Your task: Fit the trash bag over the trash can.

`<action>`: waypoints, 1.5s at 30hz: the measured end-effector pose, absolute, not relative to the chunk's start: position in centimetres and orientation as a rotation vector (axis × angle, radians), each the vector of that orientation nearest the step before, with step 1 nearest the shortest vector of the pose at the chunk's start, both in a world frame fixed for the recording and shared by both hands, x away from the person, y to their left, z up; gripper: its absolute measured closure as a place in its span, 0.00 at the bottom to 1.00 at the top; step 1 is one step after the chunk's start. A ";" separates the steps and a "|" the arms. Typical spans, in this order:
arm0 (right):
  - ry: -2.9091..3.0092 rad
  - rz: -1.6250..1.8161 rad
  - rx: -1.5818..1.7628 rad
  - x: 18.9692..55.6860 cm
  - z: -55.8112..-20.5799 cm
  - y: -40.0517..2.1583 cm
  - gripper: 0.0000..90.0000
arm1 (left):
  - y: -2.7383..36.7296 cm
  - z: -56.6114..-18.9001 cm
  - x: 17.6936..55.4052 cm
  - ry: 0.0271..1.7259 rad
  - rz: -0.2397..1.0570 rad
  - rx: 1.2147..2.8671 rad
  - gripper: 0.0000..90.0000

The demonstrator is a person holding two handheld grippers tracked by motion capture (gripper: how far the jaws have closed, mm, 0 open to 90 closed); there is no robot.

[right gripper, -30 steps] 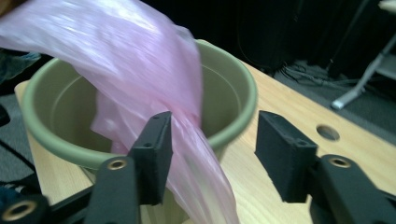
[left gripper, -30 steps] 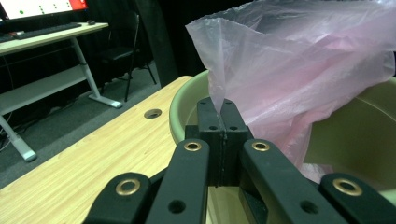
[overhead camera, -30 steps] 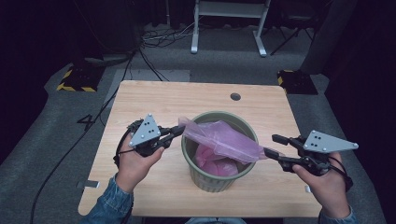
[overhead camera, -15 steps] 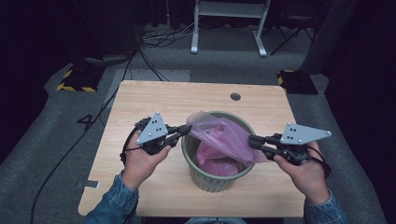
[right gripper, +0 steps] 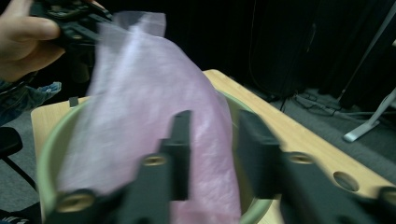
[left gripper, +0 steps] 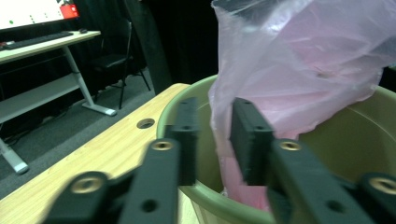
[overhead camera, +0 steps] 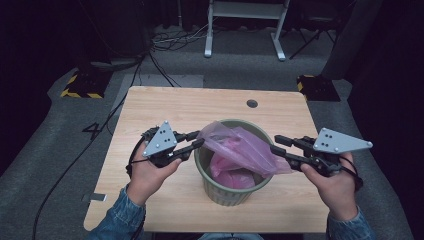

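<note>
A thin pink plastic bag lies slack in and over a green round bin at the middle of the wooden table. My left gripper is at the bin's left rim. Its jaws stand a little apart, with the bag's upstanding left edge running down between them. My right gripper is at the bin's right rim with its jaws apart. The bag's right side lies between and beyond those jaws, and its end hangs over the rim. Neither pair of jaws presses the film.
A round cable hole sits in the table's far right part. A white desk frame and cables lie on the floor beyond the table. Bare tabletop lies to the left and behind the bin.
The bag was stretched taut between the two grippers a second ago. The grippers came together, then drew apart again, and the bag now sags over the bin with both pairs of jaws apart.
</note>
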State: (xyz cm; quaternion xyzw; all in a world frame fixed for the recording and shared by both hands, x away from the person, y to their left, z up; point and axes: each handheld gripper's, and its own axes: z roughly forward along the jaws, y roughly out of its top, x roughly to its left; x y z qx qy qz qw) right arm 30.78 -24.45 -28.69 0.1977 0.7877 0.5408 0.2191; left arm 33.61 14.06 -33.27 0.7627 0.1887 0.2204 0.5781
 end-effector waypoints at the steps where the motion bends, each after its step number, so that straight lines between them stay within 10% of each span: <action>1: 2.179 1.499 0.532 30.4 -28.6 -24.4 0.58 | 14.1 -33.3 33.7 0.444 0.515 1.785 0.93; 17: 2.243 1.399 0.511 30.1 -29.8 -23.9 0.47 | 13.9 -33.9 34.6 0.483 0.508 1.781 0.99; 24: 2.206 1.426 0.583 32.7 -29.2 -23.5 0.96 | 14.1 -34.1 34.1 0.452 0.491 1.796 1.00; 37: 2.156 1.395 0.697 37.5 -28.2 -23.4 1.00 | 14.6 -34.3 33.7 0.443 0.448 1.828 0.99; 45: 2.175 1.408 0.704 38.5 -28.6 -22.9 1.00 | 14.6 -32.5 33.7 0.449 0.536 1.727 0.39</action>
